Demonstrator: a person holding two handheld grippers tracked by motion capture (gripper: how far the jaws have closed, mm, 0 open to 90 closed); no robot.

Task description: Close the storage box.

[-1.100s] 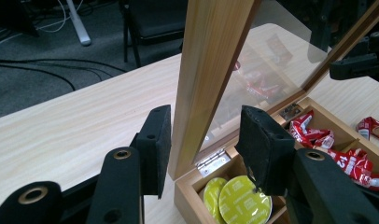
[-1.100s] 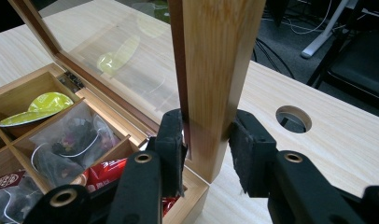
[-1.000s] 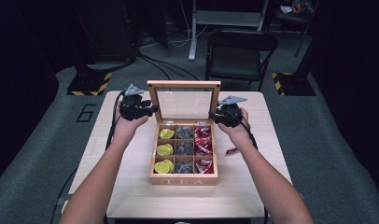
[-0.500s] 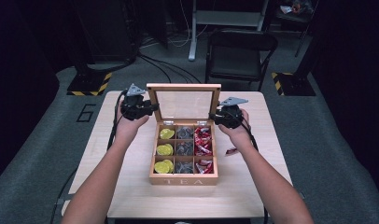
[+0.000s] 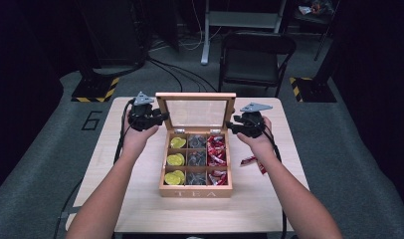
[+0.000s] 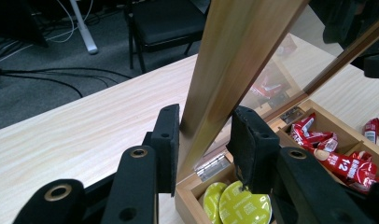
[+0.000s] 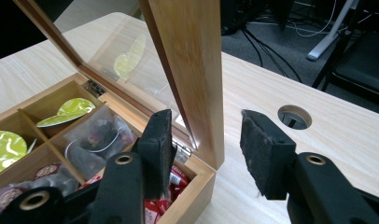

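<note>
tea box (image 5: 195, 189): 1, 9 compartments | left claw (image 6: 204, 140) clamps lid (image 5: 196, 112) | right claw (image 7: 207, 149) opening, released

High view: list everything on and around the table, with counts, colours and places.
tea box: one, light wood, mid-table, glass lid upright
yellow-green pods: several, left column
grey sachets: several, middle column
red packets: several, right column
loose red packet: one, on the table right of the box
table: one, pale wood
chair: one, black, behind the table
left gripper: black, shut on the lid's left edge
right gripper: black, jaws just opening around the lid's right edge
</note>
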